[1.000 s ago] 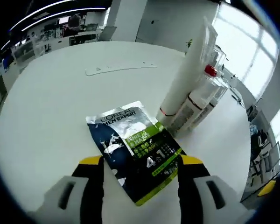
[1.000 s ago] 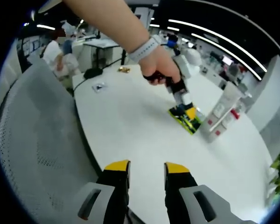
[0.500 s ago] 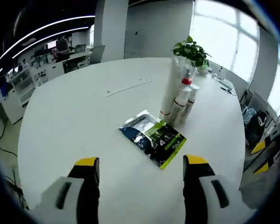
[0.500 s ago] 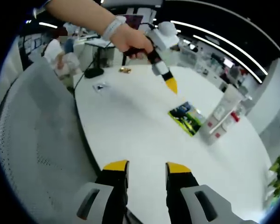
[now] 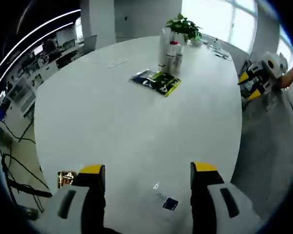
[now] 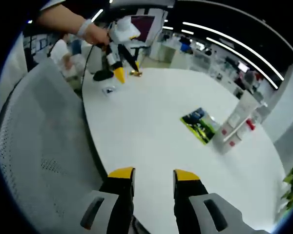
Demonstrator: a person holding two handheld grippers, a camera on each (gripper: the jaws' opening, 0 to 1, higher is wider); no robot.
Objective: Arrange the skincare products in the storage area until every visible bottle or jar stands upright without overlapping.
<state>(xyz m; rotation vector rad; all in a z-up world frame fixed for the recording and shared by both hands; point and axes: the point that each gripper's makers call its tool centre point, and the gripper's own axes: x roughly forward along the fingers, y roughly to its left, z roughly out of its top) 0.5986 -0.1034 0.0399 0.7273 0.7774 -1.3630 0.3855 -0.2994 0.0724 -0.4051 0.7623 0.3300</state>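
A dark blue and green sachet (image 5: 156, 81) lies flat on the round white table (image 5: 127, 126). Just beyond it stand a tall white tube and two smaller bottles (image 5: 168, 48), upright and close together, one with a red cap. My left gripper (image 5: 147, 170) hovers over the near table edge, far from them, open with nothing between its jaws. In the right gripper view a hand holds the left gripper (image 6: 123, 72) at the table's far left. The sachet (image 6: 201, 124) and the tube (image 6: 241, 114) sit to the right. My right gripper (image 6: 153, 174) stands open and holds nothing.
A potted plant (image 5: 183, 27) stands behind the bottles. A small gold object (image 5: 66, 179) and a small card (image 5: 169, 204) lie near the left gripper. A grey mesh chair (image 6: 39, 146) sits beside the table. The right gripper (image 5: 249, 85) shows off the table's far side.
The left gripper has drawn far back from the sachet, which stays flat on the table, to the opposite table edge. The right gripper has barely moved.
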